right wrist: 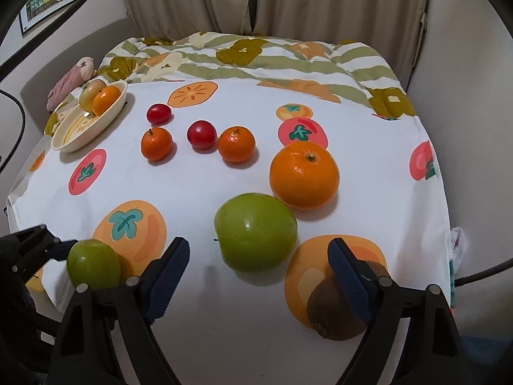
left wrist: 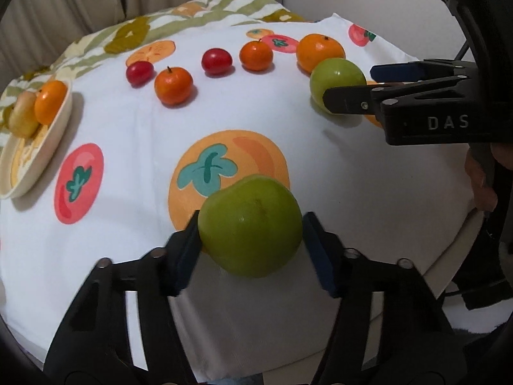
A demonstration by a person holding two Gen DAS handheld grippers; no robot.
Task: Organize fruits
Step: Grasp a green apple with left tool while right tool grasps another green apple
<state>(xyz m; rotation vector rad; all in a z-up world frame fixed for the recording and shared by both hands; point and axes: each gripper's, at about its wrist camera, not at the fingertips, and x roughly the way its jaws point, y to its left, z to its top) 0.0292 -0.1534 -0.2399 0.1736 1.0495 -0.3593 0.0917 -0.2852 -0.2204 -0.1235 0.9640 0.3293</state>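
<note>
Looking along the left gripper (left wrist: 251, 240), the left wrist view shows a green apple (left wrist: 250, 226) sitting between its two blue pads; the left pad touches the apple's side, while the right pad appears to stand just clear of it, though blur makes that hard to judge; the jaws are narrowed around the fruit. Beneath lies a white tablecloth (left wrist: 134, 147) printed with persimmons and tomatoes; farther back sit two red plums (left wrist: 216, 61), two small tangerines (left wrist: 173, 85), and a large orange (left wrist: 320, 52); a second green apple (left wrist: 336, 78) sits in front of the orange, with the right gripper (left wrist: 352, 88) reaching in from the right edge, one dark finger crossing the apple's lower side. At far left a cream oval dish (left wrist: 19, 173) holds an orange fruit and a yellowish one.

Seen from the right wrist view, the right gripper (right wrist: 258, 263) stands wide, its blue pads well apart and touching nothing; the nearer green apple (right wrist: 255, 232) lies on the cloth just ahead of the gap between them; a brown kiwi (right wrist: 336, 311) lies behind the right finger. The large orange (right wrist: 304, 175) sits just beyond that apple; the plums (right wrist: 201, 134) and tangerines (right wrist: 236, 144) lie farther back; the cream dish (right wrist: 77, 141) is at upper left. At lower left the other green apple (right wrist: 93, 264) sits in the left gripper (right wrist: 69, 261), near the cloth's edge.
</note>
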